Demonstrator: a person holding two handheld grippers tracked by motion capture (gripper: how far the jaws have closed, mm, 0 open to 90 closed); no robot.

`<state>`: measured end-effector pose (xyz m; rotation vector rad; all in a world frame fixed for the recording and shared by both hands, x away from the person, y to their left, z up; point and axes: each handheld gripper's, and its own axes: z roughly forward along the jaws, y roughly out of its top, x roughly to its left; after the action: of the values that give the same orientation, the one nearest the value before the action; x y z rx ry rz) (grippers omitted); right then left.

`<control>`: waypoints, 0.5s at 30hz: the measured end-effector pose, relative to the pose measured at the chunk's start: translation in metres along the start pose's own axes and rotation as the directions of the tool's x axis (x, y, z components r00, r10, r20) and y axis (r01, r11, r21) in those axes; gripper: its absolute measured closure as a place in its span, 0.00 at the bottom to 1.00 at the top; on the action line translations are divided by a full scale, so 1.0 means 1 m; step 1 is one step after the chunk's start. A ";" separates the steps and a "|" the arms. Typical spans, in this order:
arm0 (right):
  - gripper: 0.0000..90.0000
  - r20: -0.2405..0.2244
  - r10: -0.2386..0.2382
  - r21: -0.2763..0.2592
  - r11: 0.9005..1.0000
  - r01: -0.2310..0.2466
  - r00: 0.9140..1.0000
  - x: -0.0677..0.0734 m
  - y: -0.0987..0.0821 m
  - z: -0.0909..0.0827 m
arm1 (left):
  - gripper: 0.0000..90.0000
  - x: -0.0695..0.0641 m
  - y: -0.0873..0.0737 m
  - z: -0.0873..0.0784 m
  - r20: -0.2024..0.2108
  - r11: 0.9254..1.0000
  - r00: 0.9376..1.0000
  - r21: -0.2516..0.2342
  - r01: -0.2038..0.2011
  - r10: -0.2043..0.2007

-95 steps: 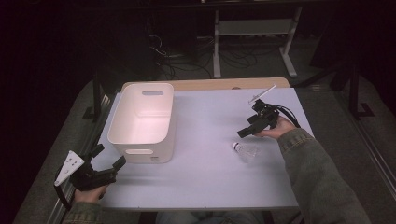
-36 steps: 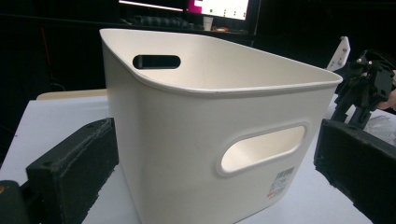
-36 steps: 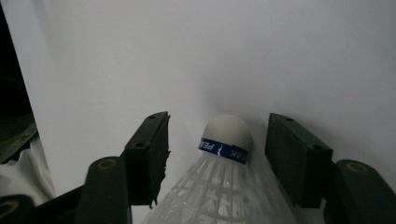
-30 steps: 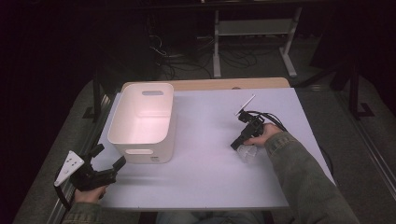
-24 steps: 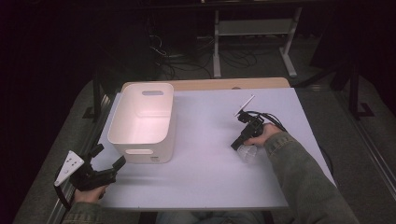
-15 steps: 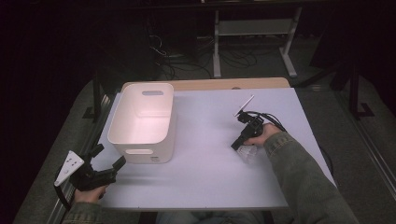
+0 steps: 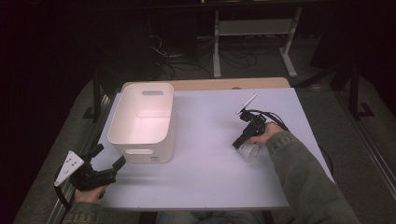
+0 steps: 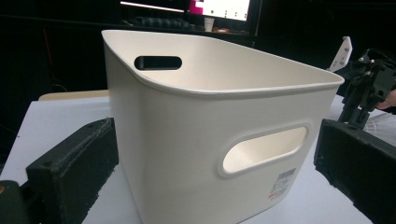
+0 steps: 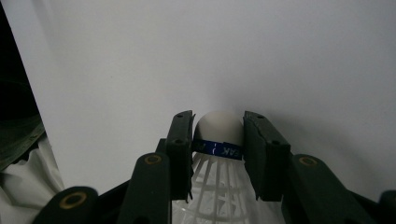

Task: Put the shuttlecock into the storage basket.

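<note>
The desk (image 7: 201, 182) carries a white bin (image 7: 144, 122) at its left half. Well to the right of the bin, the right gripper (image 9: 218, 140) has just closed its fingers (image 9: 181, 140) on the cork head of a white shuttlecock (image 9: 218, 133), low over the desk. Near the front of the bin, the left gripper (image 7: 109, 164) has its fingers (image 8: 70, 170) wide and holds nothing.

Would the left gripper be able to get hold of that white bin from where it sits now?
Probably yes. The left gripper sits open just in front of the white bin, its jaws standing either side of the near end, with nothing between them and the bin.
</note>
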<state>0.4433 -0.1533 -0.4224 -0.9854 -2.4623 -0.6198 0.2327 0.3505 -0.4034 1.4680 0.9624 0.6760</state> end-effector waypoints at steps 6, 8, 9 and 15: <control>0.70 -0.003 -0.024 -0.022 0.999 0.024 1.000 0.007 0.002 -0.006 | 0.00 0.000 0.000 0.000 0.000 1.000 1.000 -0.001 -0.001 0.001; 0.70 -0.003 -0.035 -0.031 0.999 0.034 0.999 0.010 0.004 -0.009 | 0.00 0.000 0.000 0.000 0.001 1.000 1.000 0.000 -0.001 0.001; 0.70 -0.005 -0.041 -0.034 0.999 0.041 0.999 0.012 0.005 -0.010 | 0.00 0.000 0.000 0.000 0.001 1.000 1.000 -0.001 0.000 0.000; 0.70 -0.008 -0.062 -0.054 0.997 0.062 0.998 0.020 0.009 -0.016 | 0.00 0.000 0.000 0.000 0.001 1.000 1.000 0.000 0.000 0.000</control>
<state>0.4398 -0.1447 -0.3968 -0.9267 -2.4881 -0.7127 0.2328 0.3507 -0.4034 1.4685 0.9616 0.6756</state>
